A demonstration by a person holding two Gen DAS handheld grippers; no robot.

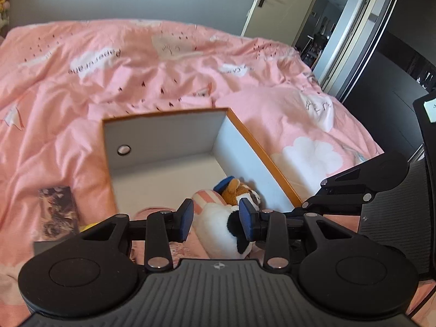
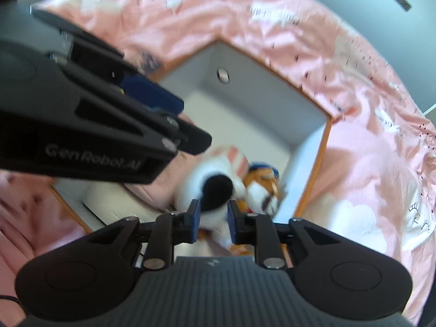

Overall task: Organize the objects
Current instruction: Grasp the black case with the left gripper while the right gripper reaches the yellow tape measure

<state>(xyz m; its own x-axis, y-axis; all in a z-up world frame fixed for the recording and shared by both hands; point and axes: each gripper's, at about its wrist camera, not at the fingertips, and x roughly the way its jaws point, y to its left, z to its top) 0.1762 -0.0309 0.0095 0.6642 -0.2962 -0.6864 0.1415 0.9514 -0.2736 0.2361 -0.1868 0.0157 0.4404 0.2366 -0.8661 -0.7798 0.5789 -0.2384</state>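
Nearest to me, my left gripper (image 1: 216, 219) had its blue pads (image 1: 186, 219) a moderate gap apart, and nothing was pressed between them; the white plush toy (image 1: 218, 218) only showed behind the gap. My right gripper (image 2: 213, 219) had a narrower gap. The black-and-white part of the same toy lay behind that gap, and the blur did not let me tell whether the pads touched it; to me they looked free of it.

Just past the fingers, the white plush toy with a black patch lay in the near part of the storage box (image 1: 163, 136), on its grey floor. An orange plush toy (image 1: 237, 189) with a blue cap lay touching it, close to the right wall of the box. Something pink-striped (image 1: 207, 199) was against the white toy.

The box itself was grey inside with an orange rim, and one round hole was in its far wall. It stood on the pink duvet (image 1: 136, 68). To the left of the box, a small patterned book (image 1: 57, 209) lay on the duvet.

Farther away, behind the bed, a door (image 1: 278, 2) stood open.
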